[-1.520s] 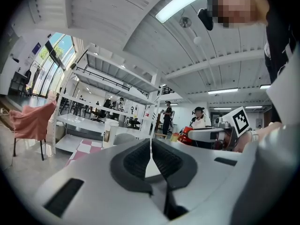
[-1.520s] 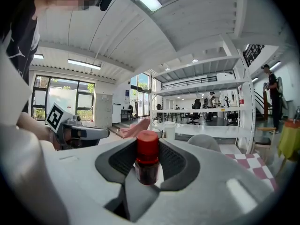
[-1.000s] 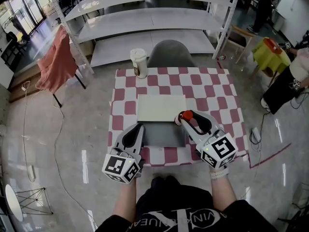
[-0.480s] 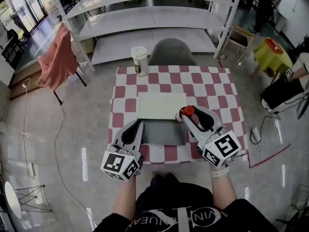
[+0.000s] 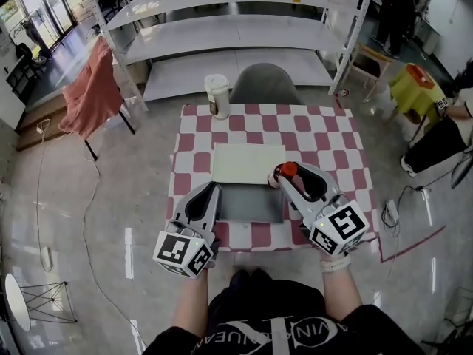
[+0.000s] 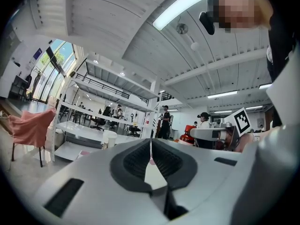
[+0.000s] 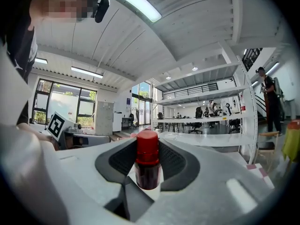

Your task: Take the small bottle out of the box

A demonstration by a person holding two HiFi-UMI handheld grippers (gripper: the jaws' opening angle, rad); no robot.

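The small bottle (image 7: 147, 171), dark with a red cap (image 5: 288, 169), stands upright between the pads of my right gripper (image 7: 147, 161), which is shut on it. In the head view this gripper (image 5: 285, 178) holds the bottle above the right edge of the open grey box (image 5: 247, 205), near the corner of its white lid (image 5: 247, 163). My left gripper (image 5: 208, 193) hovers at the box's left side. Its pads (image 6: 161, 161) meet in a thin line with nothing between them.
The box lies on a table with a red-and-white checked cloth (image 5: 329, 135). A paper cup (image 5: 217, 96) stands at the far left corner, a grey chair (image 5: 264, 86) behind the table, white shelving (image 5: 236, 28) beyond. People stand at the right.
My right gripper has shifted slightly forward with the bottle in it. The left gripper has stayed nearly still.
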